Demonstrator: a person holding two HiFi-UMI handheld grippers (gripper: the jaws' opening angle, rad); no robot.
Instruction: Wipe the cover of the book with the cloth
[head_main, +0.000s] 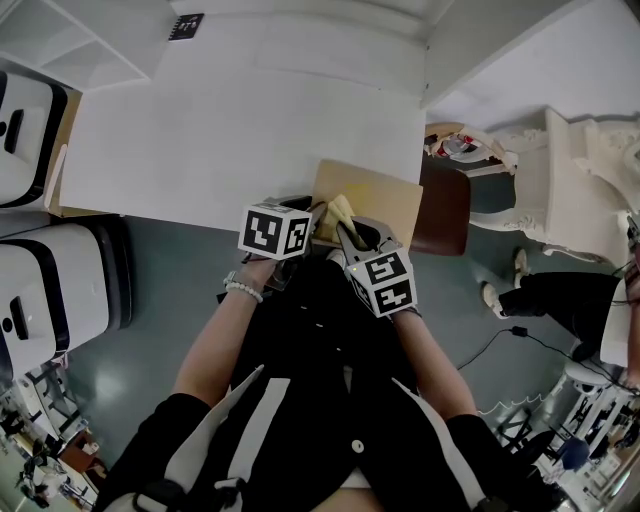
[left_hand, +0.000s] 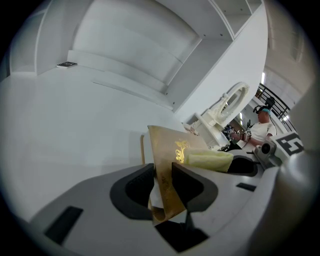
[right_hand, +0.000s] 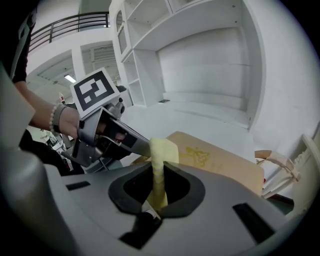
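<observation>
A tan book (head_main: 385, 203) with a gold ornament lies over the white table's (head_main: 250, 140) near edge. My left gripper (head_main: 312, 215) is shut on the book's near left corner; in the left gripper view the cover (left_hand: 170, 160) stands pinched between the jaws of the left gripper (left_hand: 162, 187). My right gripper (head_main: 350, 236) is shut on a pale yellow cloth (head_main: 341, 211), which rests on the cover beside the left gripper. In the right gripper view the cloth (right_hand: 161, 165) rises folded from the jaws of the right gripper (right_hand: 159, 189), with the book (right_hand: 220, 160) behind it and the left gripper (right_hand: 125, 140) just to its left.
A brown chair seat (head_main: 446, 212) sits right of the book. White ornate furniture (head_main: 565, 190) and a seated person's leg (head_main: 560, 295) are at the right. White appliances (head_main: 50, 285) stand left. White shelves (left_hand: 150, 45) back the table, with a marker tag (head_main: 186, 27) at its far end.
</observation>
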